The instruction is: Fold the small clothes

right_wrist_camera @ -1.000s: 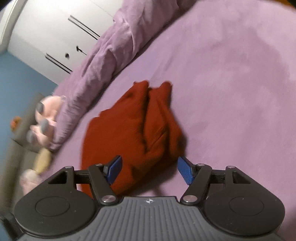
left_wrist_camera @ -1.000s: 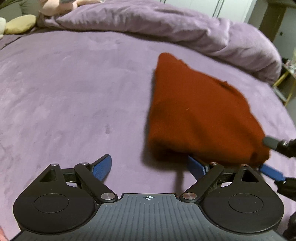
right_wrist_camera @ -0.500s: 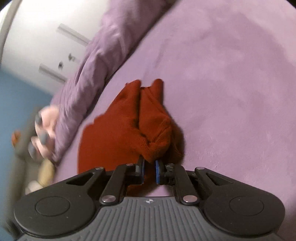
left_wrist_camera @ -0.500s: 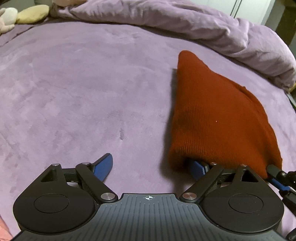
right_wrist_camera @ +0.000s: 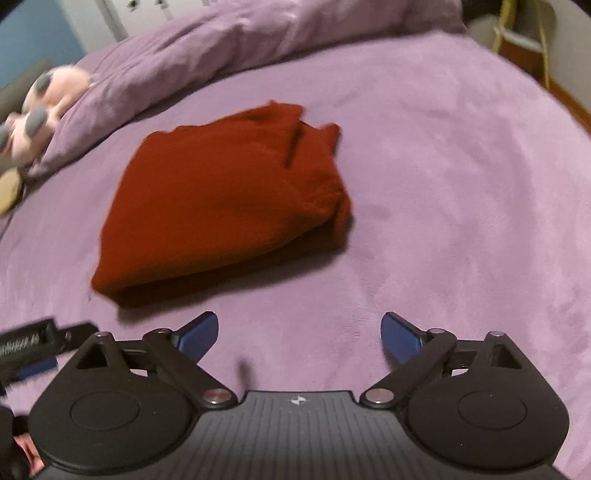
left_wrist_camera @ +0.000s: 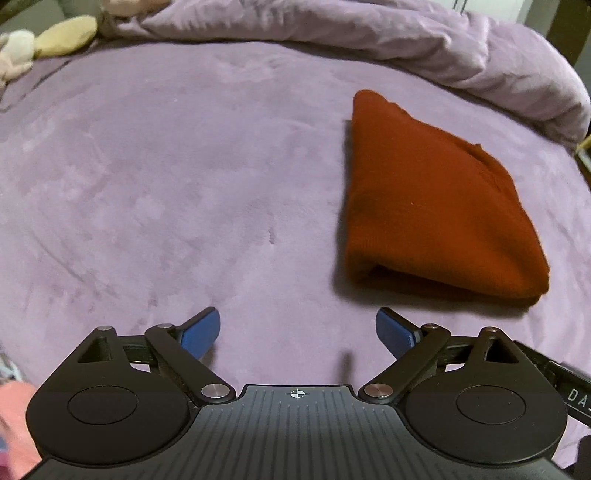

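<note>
Left gripper (left_wrist_camera: 297, 332): jaws apart, nothing between them. Right gripper (right_wrist_camera: 299, 334): jaws opening, wide, nothing between them. Red knit garment (left_wrist_camera: 436, 206) lies folded on the purple bedspread (left_wrist_camera: 147, 184), just ahead of both grippers; right of the left jaws, left of the right jaws (right_wrist_camera: 221, 195). Likely soft, light, limp, prone to slumping. Best hold: the doubled near edge or a corner. Rumpled duvet (left_wrist_camera: 369, 33) beyond.

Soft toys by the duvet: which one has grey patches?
The pink plush, against the duvet; the yellow toy and white toy are plain.
</note>
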The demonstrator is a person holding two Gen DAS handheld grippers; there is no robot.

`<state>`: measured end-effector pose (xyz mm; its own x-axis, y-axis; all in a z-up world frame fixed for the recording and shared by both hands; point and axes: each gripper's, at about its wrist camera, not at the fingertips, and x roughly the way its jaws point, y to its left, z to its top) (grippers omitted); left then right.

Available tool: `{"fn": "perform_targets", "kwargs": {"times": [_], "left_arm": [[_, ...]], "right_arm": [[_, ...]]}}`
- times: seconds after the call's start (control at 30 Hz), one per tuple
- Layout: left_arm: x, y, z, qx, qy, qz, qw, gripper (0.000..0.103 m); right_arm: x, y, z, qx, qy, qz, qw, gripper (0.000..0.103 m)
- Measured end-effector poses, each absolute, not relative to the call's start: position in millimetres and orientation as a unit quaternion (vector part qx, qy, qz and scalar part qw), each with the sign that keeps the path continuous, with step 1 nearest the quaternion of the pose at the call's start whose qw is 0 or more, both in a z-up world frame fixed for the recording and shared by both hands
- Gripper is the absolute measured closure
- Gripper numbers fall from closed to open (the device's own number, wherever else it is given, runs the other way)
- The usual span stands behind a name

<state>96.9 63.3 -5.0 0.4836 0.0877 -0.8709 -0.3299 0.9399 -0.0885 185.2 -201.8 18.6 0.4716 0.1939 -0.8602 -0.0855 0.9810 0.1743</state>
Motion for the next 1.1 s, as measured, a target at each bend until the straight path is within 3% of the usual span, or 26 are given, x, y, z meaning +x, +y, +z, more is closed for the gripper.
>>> {"fn": "perform_targets", "kwargs": {"times": [0.2, 0.57, 1.1], "left_arm": [[97.1, 61.8, 3.2, -0.091, 0.513, 0.126, 0.844, 0.008], [93.9, 61.9, 15.0, -0.061, 0.506, 0.129, 0.851, 0.007], [93.7, 57.0, 18.9, -0.031, 0.509, 0.126, 0.851, 0.007]], "right_arm": [[176.9, -193.6, 33.0, 0.013, 0.535, 0.063, 0.843, 0.004], [177.7, -172.8, 50.5, -0.047, 0.511, 0.053, 0.856, 0.004], [177.6, -166.6, 57.0, -0.048, 0.509, 0.057, 0.858, 0.004]]}}
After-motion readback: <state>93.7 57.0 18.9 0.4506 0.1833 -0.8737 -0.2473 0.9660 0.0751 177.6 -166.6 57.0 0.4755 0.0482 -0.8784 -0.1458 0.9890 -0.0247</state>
